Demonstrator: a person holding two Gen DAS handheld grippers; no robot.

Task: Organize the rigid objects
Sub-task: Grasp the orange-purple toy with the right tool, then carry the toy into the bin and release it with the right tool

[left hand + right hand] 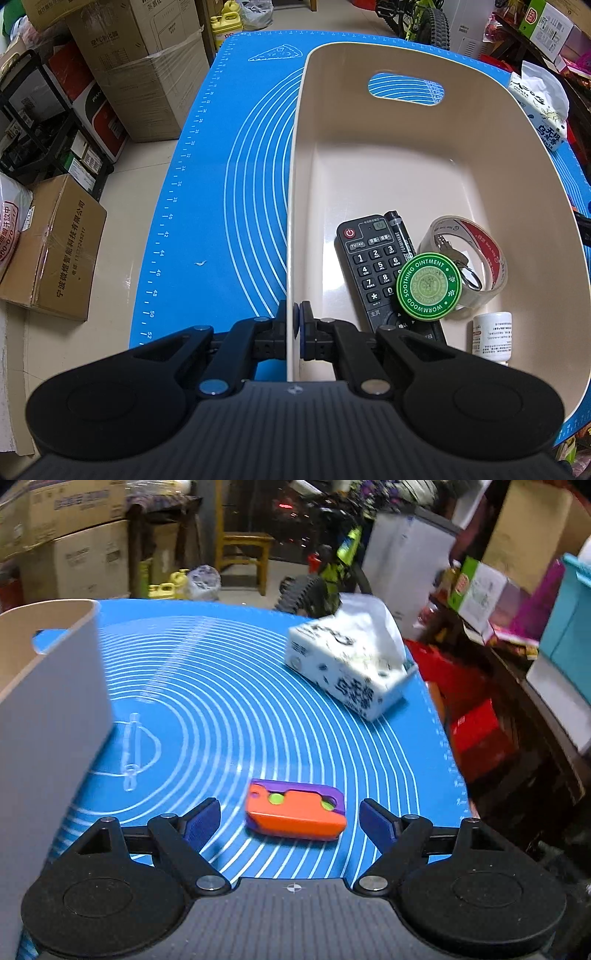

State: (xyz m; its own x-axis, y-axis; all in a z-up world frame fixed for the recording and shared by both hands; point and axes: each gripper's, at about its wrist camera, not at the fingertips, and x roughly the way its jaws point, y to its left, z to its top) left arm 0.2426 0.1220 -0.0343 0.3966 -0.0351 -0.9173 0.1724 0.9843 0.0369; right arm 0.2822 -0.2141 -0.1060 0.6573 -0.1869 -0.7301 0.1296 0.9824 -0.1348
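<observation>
A beige plastic bin (406,155) stands on the blue mat (229,192). Inside lie a black remote (369,266), a black marker (400,236), a green ointment tin (428,285), a clear tape roll (480,258) with keys (454,254) in it, and a white bottle (493,336). My left gripper (291,325) is shut on the bin's left wall. In the right wrist view an orange and purple toy (295,808) lies on the mat (221,701) between the fingers of my open right gripper (290,819). The bin's wall (51,686) shows at the left.
A white tissue pack (351,664) lies at the mat's far right, also in the left wrist view (541,110). Cardboard boxes (59,247) stand on the floor left of the table. Shelves and boxes (517,627) crowd the right side.
</observation>
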